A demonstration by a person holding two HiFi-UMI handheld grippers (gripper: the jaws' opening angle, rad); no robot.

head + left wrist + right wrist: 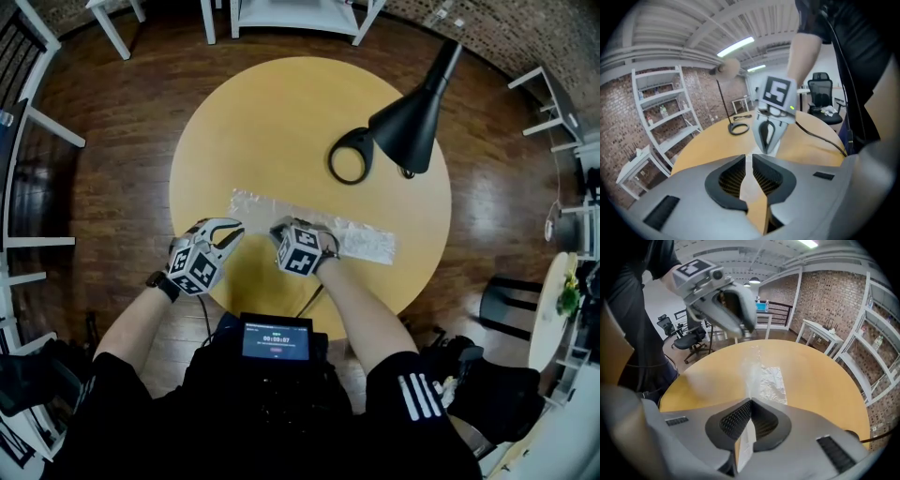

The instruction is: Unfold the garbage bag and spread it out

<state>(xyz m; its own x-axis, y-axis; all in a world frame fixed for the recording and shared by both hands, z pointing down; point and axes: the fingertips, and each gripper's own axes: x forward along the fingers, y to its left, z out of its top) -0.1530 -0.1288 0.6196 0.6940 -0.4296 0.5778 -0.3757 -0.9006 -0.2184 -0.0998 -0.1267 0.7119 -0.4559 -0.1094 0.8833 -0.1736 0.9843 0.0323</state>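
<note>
The garbage bag [361, 242] is a crinkled translucent strip lying across the near half of the round yellow table [281, 112]. My right gripper [278, 228] points steeply down at the strip's near edge and is shut on the film. In the right gripper view a fold of bag [771, 383] rises from the table into its jaws [751, 401]. My left gripper [234, 228] hovers at the strip's left end. In its own view the jaws [746, 157] stand a narrow slit apart, with pale film showing in the slit. The right gripper [768, 147] hangs just beyond them.
A black desk lamp [410, 120] with a ring base [350, 155] stands at the table's far right. White shelving [665, 112] and white benches [291, 14] ring the table on the wooden floor. An office chair [820, 91] stands behind. A small screen [275, 339] sits at my chest.
</note>
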